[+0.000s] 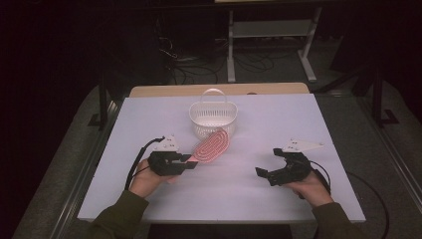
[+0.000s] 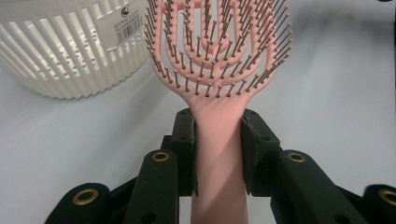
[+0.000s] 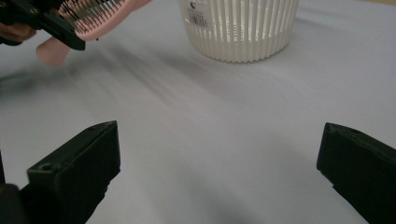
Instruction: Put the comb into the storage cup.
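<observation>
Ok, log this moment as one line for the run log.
left gripper: shut on hairbrush handle | hairbrush: lifted, head near basket | right gripper: open, empty, over table

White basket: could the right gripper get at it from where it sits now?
Probably yes. The right gripper hangs open and holds nothing, and bare table lies between it and the white basket. The left gripper, clamping the pink hairbrush, stays off to one side.

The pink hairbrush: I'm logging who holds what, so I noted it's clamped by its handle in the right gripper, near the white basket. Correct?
Not quite. The left gripper clamps the pink hairbrush by its handle, as the left gripper view shows. The right gripper has open, empty jaws. The white basket is indeed near.
</observation>
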`<action>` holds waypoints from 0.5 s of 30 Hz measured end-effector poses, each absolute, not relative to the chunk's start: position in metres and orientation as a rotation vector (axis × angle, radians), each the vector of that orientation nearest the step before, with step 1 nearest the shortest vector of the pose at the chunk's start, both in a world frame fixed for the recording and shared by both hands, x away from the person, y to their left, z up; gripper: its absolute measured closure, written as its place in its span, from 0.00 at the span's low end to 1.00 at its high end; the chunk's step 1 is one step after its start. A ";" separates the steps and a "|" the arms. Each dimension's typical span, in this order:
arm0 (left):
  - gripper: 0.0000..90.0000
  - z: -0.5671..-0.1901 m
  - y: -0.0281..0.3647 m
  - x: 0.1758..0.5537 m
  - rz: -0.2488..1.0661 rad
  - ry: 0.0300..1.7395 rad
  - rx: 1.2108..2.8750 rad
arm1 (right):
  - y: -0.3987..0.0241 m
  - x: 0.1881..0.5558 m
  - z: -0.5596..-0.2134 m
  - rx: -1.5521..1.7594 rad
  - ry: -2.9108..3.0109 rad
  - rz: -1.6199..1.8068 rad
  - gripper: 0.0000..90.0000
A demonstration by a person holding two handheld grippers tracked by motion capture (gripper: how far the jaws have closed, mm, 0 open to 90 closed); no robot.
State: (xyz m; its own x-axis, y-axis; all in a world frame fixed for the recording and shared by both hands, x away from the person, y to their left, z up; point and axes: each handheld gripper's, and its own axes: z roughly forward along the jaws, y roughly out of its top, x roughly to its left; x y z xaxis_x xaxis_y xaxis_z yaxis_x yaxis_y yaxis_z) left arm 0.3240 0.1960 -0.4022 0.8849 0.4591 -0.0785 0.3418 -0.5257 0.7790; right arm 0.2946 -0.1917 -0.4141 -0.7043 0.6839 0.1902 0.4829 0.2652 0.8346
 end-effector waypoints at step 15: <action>0.78 -0.399 0.197 0.324 0.199 0.557 2.137 | -0.179 0.298 -0.402 1.056 2.333 1.450 0.00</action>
